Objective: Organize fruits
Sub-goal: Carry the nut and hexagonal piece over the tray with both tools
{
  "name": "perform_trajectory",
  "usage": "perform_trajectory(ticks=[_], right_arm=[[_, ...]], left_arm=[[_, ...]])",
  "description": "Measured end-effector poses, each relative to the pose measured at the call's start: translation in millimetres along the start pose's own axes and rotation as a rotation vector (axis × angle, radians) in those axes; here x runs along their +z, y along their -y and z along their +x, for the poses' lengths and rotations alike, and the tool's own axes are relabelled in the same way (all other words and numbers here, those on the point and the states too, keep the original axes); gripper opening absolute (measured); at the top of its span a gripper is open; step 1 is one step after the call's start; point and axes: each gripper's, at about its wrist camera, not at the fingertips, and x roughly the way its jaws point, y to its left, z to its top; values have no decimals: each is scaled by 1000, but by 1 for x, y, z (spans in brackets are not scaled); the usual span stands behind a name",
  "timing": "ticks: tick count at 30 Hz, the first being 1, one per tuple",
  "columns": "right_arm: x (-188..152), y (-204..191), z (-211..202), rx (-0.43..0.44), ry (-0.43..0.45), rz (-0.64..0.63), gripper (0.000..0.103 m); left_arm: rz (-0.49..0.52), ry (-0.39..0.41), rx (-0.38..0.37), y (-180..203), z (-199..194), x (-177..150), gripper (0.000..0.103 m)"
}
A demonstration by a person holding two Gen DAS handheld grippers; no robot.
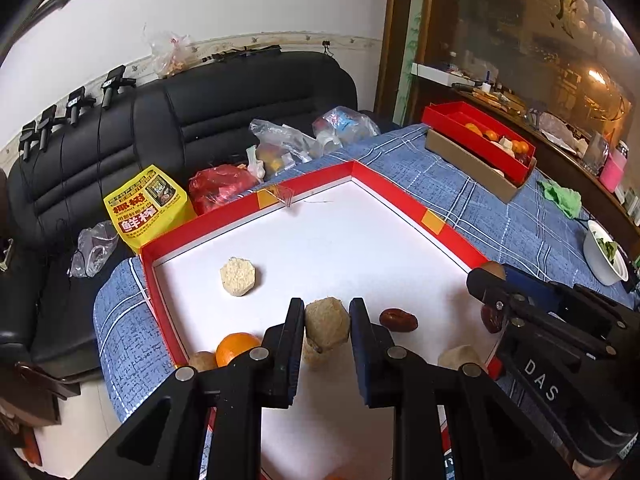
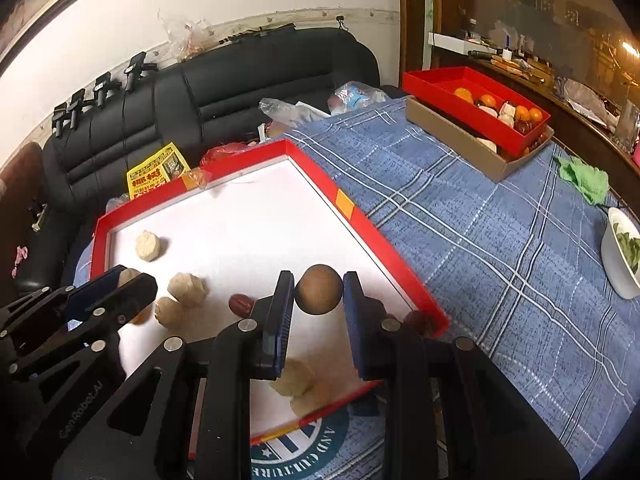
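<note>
both grippers are loaded over the red-rimmed tray (image 1: 452, 236): the left gripper (image 1: 327, 322) pinches a pale, faceted, rough-skinned piece (image 1: 326, 326) between its pads, and the right gripper (image 2: 319, 292) pinches a round brown fruit (image 2: 319, 289), both apparently lifted off the tray's white floor. the likely target is the red box (image 2: 440, 76) nested in a cardboard box at the far corner of the blue plaid cloth (image 2: 480, 220), well apart from the tray and already holding oranges, pale pieces and dark red fruit. to carry well, keep each pinch steady and level; the round brown fruit could roll out if the pads loosen, so lift clear of the tray rim before moving across, and bring one hand in at a time so the two grippers do not crowd each other. left on the tray are another pale piece (image 1: 239, 277), an orange (image 1: 236, 348), a red date (image 1: 398, 321) and more near the tray's front edge. readable writing: "das" on the other gripper's body in the left view, part of "and culture" on a round emblem under the tray in the right view, and chinese characters on a yellow bag (image 1: 146, 206), too small to read surely.
</note>
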Motion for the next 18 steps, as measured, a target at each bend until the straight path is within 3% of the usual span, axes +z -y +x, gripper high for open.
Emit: perform_trajectory(ticks=[18], right_arm=[[1,-4,11,-7,-27,10,24]], left_arm=[[-20,-23,15,-10,16,11,21]])
